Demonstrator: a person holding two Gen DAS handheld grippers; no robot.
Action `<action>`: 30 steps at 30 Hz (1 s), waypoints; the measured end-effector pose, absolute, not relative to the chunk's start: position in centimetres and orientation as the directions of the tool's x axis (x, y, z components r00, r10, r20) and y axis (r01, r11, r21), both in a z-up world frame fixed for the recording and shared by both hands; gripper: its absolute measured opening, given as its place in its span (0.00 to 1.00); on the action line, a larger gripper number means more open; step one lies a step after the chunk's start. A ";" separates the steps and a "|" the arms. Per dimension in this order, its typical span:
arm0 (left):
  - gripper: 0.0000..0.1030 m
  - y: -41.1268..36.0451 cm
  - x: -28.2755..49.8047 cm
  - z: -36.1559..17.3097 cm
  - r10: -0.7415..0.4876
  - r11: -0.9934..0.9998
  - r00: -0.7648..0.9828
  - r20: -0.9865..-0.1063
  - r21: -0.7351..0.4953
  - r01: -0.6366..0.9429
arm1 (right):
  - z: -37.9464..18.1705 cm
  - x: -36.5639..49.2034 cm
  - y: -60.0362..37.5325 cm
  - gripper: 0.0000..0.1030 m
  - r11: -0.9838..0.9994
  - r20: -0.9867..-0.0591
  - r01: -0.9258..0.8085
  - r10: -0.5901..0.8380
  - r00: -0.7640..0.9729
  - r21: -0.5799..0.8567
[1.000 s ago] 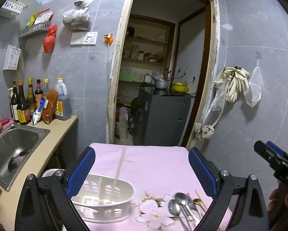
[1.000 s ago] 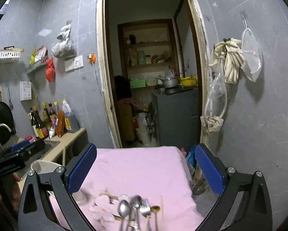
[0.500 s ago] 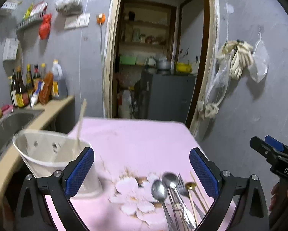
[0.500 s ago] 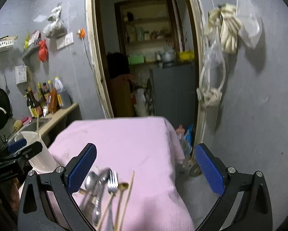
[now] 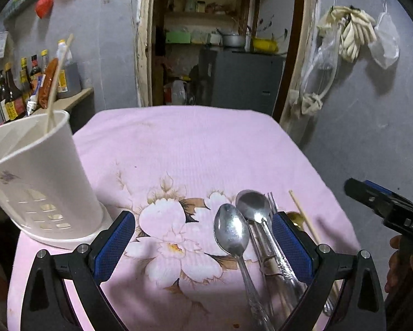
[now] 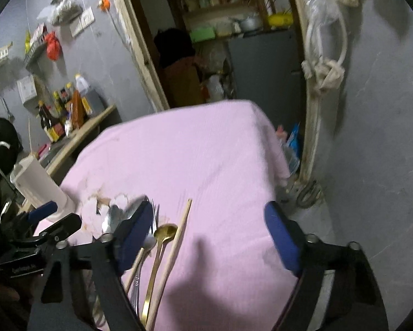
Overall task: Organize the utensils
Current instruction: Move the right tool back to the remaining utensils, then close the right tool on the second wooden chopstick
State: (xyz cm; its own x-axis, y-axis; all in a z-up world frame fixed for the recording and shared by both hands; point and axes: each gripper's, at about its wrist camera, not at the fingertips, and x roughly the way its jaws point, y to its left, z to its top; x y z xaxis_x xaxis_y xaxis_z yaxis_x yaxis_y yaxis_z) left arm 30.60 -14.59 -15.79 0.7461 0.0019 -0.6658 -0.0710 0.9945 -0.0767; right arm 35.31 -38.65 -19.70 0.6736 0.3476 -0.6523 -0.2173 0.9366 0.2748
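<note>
A white utensil holder (image 5: 35, 182) stands at the table's left with one chopstick (image 5: 58, 77) in it; it also shows in the right wrist view (image 6: 38, 184). Two steel spoons (image 5: 234, 234), a fork (image 5: 272, 207), a gold spoon (image 6: 162, 237) and a loose chopstick (image 6: 176, 245) lie side by side on the pink flowered cloth (image 5: 184, 149). My left gripper (image 5: 203, 237) is open and empty, low over the spoons. My right gripper (image 6: 209, 234) is open and empty over the gold spoon and chopstick.
A counter with sauce bottles (image 5: 27, 82) and a sink lies left of the table. A doorway (image 5: 220, 41) opens behind it onto a grey cabinet. The grey wall (image 5: 372, 110) with hanging bags and gloves stands close on the right.
Both grippers have dropped and moved closer to the utensils on the cloth. The holder now appears upright at the left instead of seen from above. Both stay open.
</note>
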 end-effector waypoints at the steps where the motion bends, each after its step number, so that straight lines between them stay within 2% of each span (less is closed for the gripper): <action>1: 0.97 -14.6 30.9 -16.1 0.001 0.995 0.740 -0.672 -0.073 -0.068 | -20.2 35.6 -38.3 0.62 0.932 -0.660 -0.226 0.361 0.659 0.284; 5: 0.88 -14.3 31.7 -17.1 -0.018 0.995 0.716 -0.698 -0.086 -0.059 | -21.5 36.5 -36.7 0.40 0.922 -0.693 -0.257 0.388 0.608 0.291; 8: 0.78 -14.0 32.5 -17.8 -0.042 0.993 0.692 -0.721 -0.107 -0.051 | -22.5 37.1 -35.7 0.31 0.917 -0.717 -0.273 0.397 0.573 0.290; 15: 0.48 -14.2 34.2 -19.1 -0.120 0.988 0.645 -0.754 -0.151 0.007 | -23.4 37.7 -34.9 0.26 0.909 -0.739 -0.293 0.413 0.532 0.297; 22: 0.40 -14.2 34.9 -19.6 -0.162 0.982 0.631 -0.759 -0.189 0.025 | -23.7 38.1 -35.1 0.22 0.899 -0.744 -0.301 0.433 0.509 0.318; 25: 0.38 -14.1 35.0 -19.6 -0.173 0.980 0.631 -0.756 -0.194 0.036 | -23.7 38.3 -34.9 0.16 0.896 -0.747 -0.311 0.438 0.500 0.317; 29: 0.25 -14.2 35.4 -19.6 -0.200 0.977 0.622 -0.757 -0.202 0.067 | -23.6 38.4 -34.5 0.14 0.897 -0.754 -0.325 0.432 0.495 0.300; 30: 0.24 -14.4 35.5 -19.7 -0.206 0.976 0.617 -0.759 -0.202 0.078 | -23.6 38.4 -34.3 0.14 0.896 -0.755 -0.328 0.433 0.493 0.299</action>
